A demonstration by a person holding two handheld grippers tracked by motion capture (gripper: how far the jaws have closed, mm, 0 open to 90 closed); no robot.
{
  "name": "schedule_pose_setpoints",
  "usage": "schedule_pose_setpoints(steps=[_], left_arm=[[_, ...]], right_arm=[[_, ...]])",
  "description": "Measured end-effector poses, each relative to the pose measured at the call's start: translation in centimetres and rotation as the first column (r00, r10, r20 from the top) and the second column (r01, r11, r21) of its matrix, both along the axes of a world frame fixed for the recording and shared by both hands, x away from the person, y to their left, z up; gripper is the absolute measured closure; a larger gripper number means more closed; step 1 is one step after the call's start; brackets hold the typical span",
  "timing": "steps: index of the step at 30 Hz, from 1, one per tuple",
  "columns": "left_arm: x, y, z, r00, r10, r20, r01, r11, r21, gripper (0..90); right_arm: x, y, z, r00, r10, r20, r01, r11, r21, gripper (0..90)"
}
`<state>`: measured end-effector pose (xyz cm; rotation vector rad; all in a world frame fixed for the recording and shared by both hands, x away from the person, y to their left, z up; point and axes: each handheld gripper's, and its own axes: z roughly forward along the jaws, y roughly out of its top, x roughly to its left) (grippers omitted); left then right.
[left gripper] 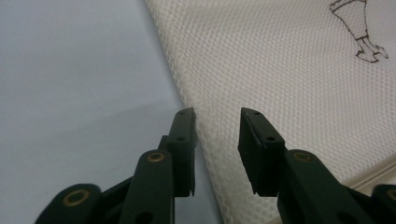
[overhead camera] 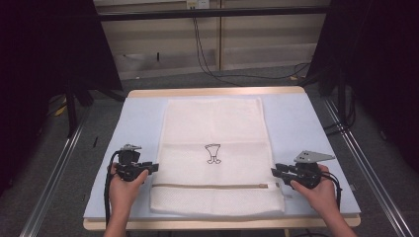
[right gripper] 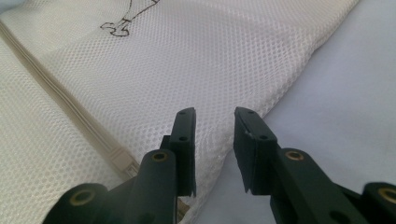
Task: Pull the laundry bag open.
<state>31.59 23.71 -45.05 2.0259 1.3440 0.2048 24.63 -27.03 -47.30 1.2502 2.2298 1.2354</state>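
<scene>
A cream mesh laundry bag [overhead camera: 213,143] lies flat along the middle of the pale blue table mat [overhead camera: 296,123], with a small dark line drawing [overhead camera: 213,153] at its centre and a tan zipper [overhead camera: 210,186] across its near part. My left gripper [overhead camera: 154,167] rests at the bag's left edge [left gripper: 187,100], open, its jaws straddling that edge. My right gripper [overhead camera: 274,171] is at the bag's right edge [right gripper: 280,93], open, just above the zipper's end [right gripper: 120,161]. Nothing is held between either pair of jaws.
The mat covers a wooden table [overhead camera: 212,92] with bare blue strips on both sides of the bag. Black cables [overhead camera: 202,54] hang down the back wall. Metal rails [overhead camera: 59,163] run along the floor on both sides of the table.
</scene>
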Motion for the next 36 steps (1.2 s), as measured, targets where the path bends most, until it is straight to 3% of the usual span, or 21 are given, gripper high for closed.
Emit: schedule_pose_setpoints(steps=[5, 10, 16, 21, 25, 30, 36], left_arm=[[-0.1, -1.0, 0.9, 0.9999, -0.013, 0.004, 0.013, 0.9993, -0.036, 52.0], [-0.3, -2.4, 1.5, 0.9989, -0.047, 0.002, 0.047, 0.9975, -0.052, 43.9], [-0.3, -4.0, 2.0, 0.9971, -0.076, 0.005, 0.076, 0.9952, -0.062, 38.6], [-0.2, -5.6, 2.2, 0.9917, -0.126, -0.026, 0.123, 0.9883, -0.090, 27.8], [0.0, -7.0, 2.4, 0.9872, -0.157, -0.028, 0.153, 0.9821, -0.110, 21.7], [0.0, -8.9, 2.5, 0.9843, -0.176, -0.007, 0.175, 0.9804, -0.091, 12.0], [0.0, -10.5, 2.3, 0.9770, -0.212, -0.022, 0.208, 0.9722, -0.107, 7.1]], right_arm=[[-0.3, 0.1, 0.2, 0.9997, 0.022, 0.009, -0.021, 1.000, -0.011, 79.0], [-0.6, 0.1, 0.3, 0.9979, 0.047, 0.045, -0.045, 0.998, -0.051, 89.7], [-1.1, -0.1, 0.6, 0.9969, 0.044, 0.065, -0.040, 0.997, -0.064, 90.0], [-1.6, -0.3, 0.7, 0.9966, 0.039, 0.073, -0.034, 0.997, -0.062, 90.0], [-1.9, -0.3, 0.6, 0.9965, 0.043, 0.072, -0.039, 0.998, -0.058, 90.0], [-2.1, -0.2, 0.5, 0.9969, 0.042, 0.066, -0.038, 0.998, -0.058, 90.0], [-2.3, -0.1, 0.5, 0.9960, 0.056, 0.069, -0.053, 0.997, -0.052, 90.0]])
